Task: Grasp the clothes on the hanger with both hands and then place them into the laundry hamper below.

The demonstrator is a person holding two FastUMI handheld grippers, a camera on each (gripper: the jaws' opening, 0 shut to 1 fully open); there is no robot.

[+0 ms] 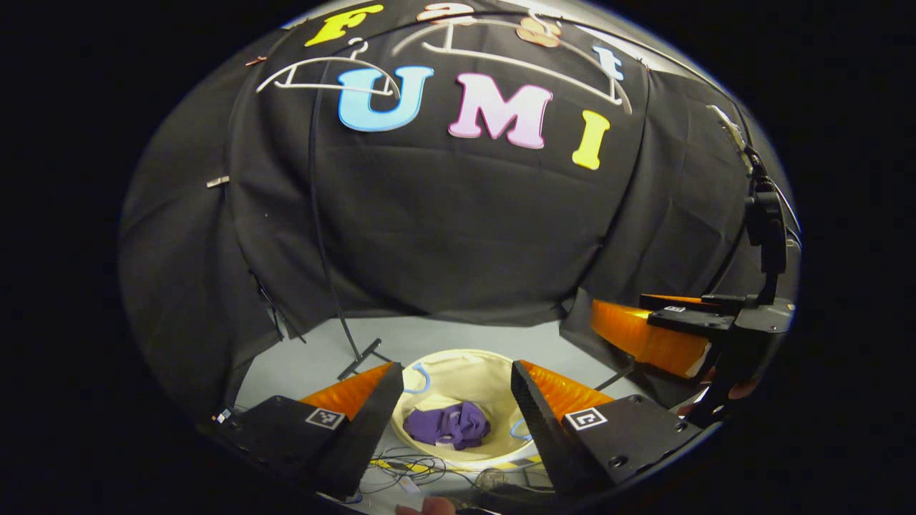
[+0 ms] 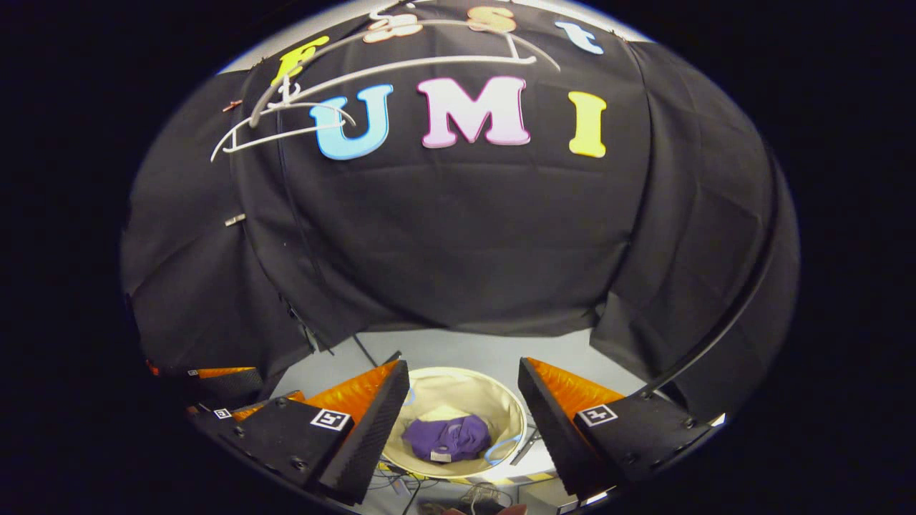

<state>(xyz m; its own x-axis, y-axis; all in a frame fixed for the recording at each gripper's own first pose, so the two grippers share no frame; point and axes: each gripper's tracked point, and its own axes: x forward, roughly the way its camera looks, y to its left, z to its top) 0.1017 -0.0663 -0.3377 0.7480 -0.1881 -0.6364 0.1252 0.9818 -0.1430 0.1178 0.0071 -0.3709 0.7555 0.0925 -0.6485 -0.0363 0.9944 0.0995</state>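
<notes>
Grey floor runs under the black cloth wall, with loose cables lying at the near edge. Nearest, the left tongs stand apart with nothing between them, and so do the right tongs. Just beyond and below them sits the round cream laundry hamper, the purple clothes crumpled on its bottom. Farther up, two bare white hangers hang on the rail against the cloth.
</notes>
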